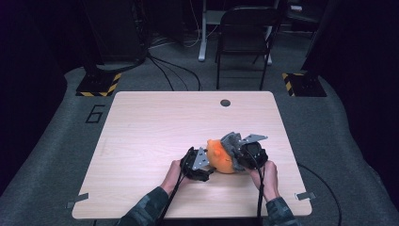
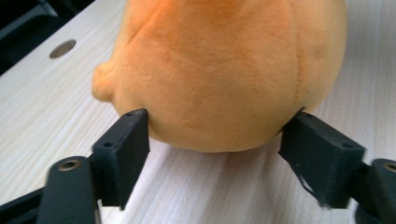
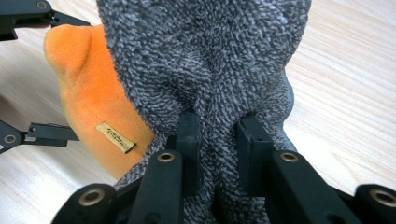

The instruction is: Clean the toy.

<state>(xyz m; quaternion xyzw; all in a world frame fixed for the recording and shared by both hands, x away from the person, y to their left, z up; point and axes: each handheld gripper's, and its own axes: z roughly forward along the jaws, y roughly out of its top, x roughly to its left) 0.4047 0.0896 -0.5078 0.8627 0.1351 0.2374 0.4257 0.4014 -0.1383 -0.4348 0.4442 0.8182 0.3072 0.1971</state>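
The orange plush toy (image 1: 220,157) lies on the counter (image 1: 155,127) near its front edge, directly between the two grippers and in contact with both. A grey fuzzy cloth (image 3: 205,60) covers the side of the toy that faces the right gripper (image 3: 218,128).

The right gripper's jaws are clenched on a fold of that grey cloth, the fabric bunching up between them. The left gripper (image 2: 217,128) has its jaws spread to either side of the toy's rounded orange end: each pad sits at the plush surface, the toy's bulge between them, but they look released rather than squeezing, since the fabric is not visibly dented.

The relation that matters is that the toy lies straight ahead of both sets of jaws, its long axis running roughly from one gripper to the other across the counter. The cloth side is at the right jaws, the bare orange side at the left. I judge the next move to be either drawing the cloth off or pulling it further on, with the left jaws steadying the toy.

The high view shows the two hands at either end of the toy. The right gripper view adds a small gold label (image 3: 116,137) on the orange fabric beside the cloth's edge; the left gripper view shows a small nub (image 2: 103,84) on the toy beside the left-hand pad.
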